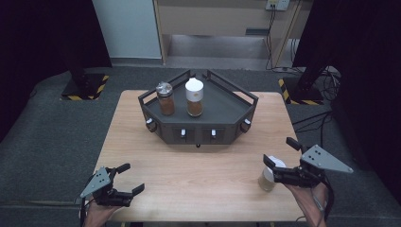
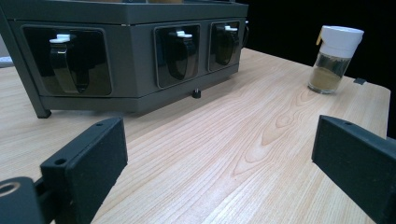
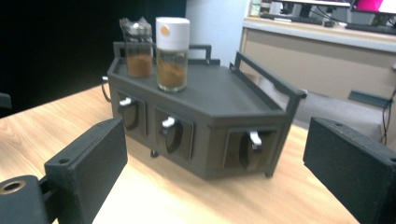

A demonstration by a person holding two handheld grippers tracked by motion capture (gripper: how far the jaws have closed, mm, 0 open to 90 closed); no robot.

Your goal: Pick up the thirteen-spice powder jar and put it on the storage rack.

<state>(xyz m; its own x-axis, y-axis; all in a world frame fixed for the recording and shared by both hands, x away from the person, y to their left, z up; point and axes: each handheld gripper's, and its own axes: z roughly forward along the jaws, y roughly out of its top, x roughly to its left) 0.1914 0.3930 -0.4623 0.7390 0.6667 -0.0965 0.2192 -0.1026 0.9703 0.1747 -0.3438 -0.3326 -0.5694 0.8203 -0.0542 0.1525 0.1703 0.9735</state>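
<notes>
On a light wooden table, seen from the high view, a dark grey six-sided rack is sitting toward twelve o'clock, with its row of small white-handled drawer fronts facing the person. Two spice jars are standing close together on its flat top at about eleven o'clock: a metal-capped jar and, just beside it, a white-capped jar, both holding brown powder, seemingly parked there as stock already stored behind the low rail. A third jar, white-lidded and filled with paler powder, is standing upright on the bare wood at about four o'clock, well apart from the rack. The right gripper is hovering just beside this jar, its jaws spread wide and gripping nothing; in the right gripper view both black jaws are framing the rack with empty air between them, so the jar is standing free. Judging from this, the jar looks like the next thing bound for the rack. The left gripper is waiting at about seven o'clock, its jaws also wide open and empty, pointing across the table toward the rack and the pale jar, likely keeping clear while the other hand works.
</notes>
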